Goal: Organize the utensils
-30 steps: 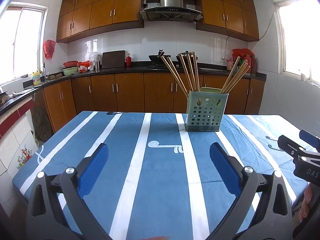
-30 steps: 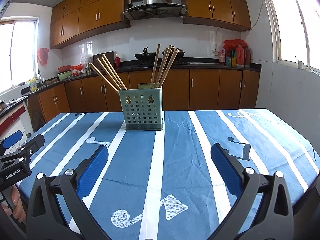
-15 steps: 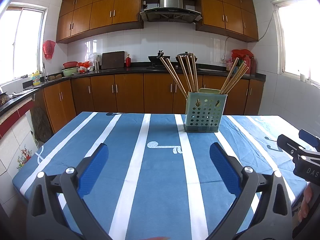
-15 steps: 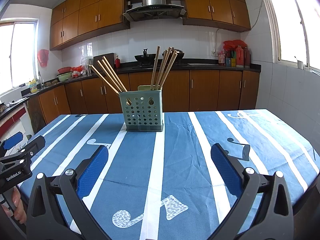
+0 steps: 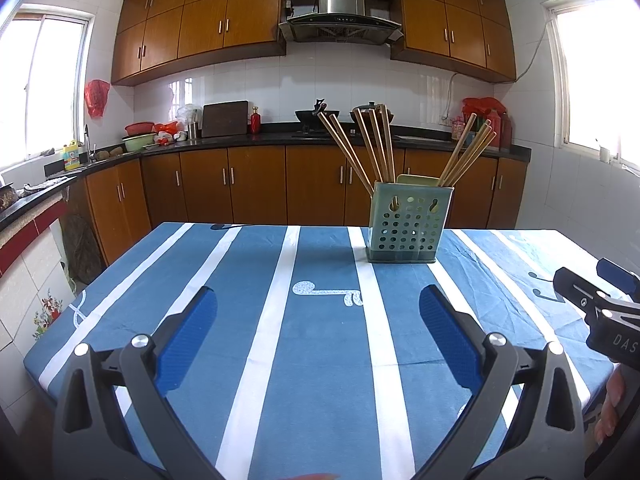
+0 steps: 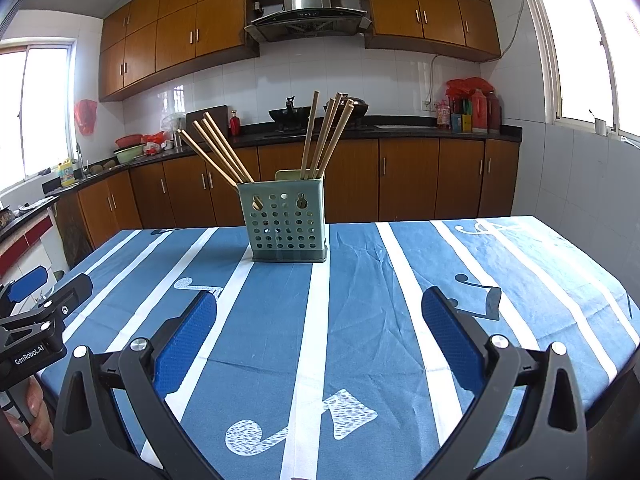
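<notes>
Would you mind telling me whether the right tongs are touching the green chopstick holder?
Apart. In the right wrist view the right tongs are open near the table's front edge, with bare blue cloth between their tips and the holder.

- Ahead of our left gripper (image 5: 318, 312) the table (image 5: 256, 280) lies bare, so we have free passage.
- The one obstacle is the utensil holder (image 6: 286, 222) near the far edge; its chopsticks (image 6: 324, 136) fan left and right above the rim.
- Between our right gripper (image 6: 319, 314) and the holder, the cloth is open.
- The two grippers sit side by side, well apart.
</notes>
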